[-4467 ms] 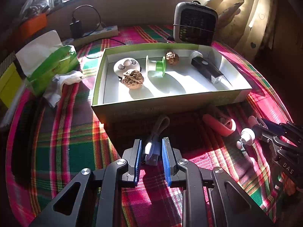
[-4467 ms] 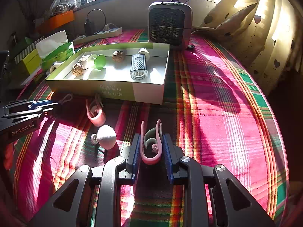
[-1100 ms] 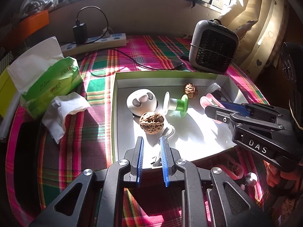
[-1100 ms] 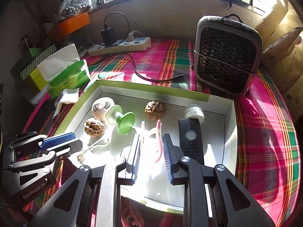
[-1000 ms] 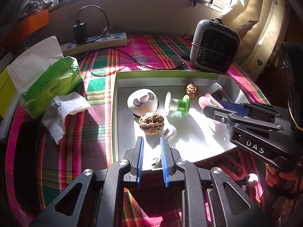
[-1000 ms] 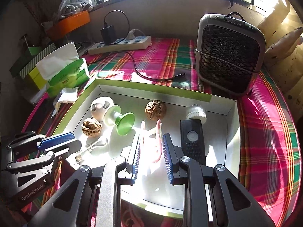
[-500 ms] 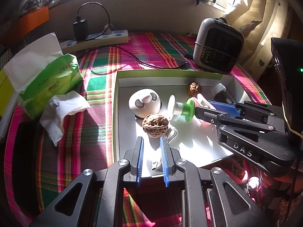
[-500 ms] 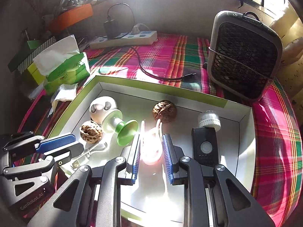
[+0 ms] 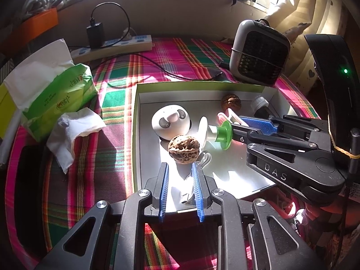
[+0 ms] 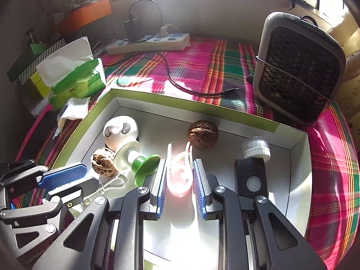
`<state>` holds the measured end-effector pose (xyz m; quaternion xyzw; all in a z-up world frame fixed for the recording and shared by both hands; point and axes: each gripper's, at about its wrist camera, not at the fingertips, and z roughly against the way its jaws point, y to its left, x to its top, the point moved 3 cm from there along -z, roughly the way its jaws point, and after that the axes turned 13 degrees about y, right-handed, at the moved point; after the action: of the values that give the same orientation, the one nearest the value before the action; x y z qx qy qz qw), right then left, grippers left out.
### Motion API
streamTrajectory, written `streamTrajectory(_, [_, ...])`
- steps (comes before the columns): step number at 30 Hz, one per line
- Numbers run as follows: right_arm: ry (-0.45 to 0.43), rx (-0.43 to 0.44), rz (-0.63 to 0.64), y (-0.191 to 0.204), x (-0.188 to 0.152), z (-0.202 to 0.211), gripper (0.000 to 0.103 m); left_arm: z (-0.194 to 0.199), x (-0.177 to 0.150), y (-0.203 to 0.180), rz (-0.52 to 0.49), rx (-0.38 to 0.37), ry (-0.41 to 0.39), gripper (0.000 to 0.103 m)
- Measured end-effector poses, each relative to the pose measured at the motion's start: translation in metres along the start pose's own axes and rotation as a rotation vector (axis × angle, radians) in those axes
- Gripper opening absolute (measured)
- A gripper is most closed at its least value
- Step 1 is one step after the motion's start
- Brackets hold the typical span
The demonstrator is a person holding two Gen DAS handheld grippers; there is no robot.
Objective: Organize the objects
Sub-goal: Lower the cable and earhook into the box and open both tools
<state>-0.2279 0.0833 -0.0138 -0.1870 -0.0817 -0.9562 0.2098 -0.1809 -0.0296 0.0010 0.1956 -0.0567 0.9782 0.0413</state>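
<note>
Over the green-rimmed box [image 10: 198,103], the pink clip [image 10: 180,175] is being held clamped in the right gripper [image 10: 180,184] awaiting release, while the small corded gadget [image 9: 191,193] is being let go inside by the left gripper [image 9: 180,186], whose jaws have just been opening.

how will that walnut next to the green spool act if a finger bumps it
The walnut is round, so it would probably roll across the smooth floor of the box. Its wrinkled, hard-looking shell suggests decent grip and little fragility. It likely weighs little.
</note>
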Motion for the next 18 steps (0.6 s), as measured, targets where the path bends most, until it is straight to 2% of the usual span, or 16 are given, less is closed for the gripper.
streamTrajectory(18, [0.002, -0.010, -0.001, 0.0027, 0.0021, 0.0006, 0.026, 0.0012, -0.0004, -0.0015, -0.008, 0.003, 0.001, 0.027])
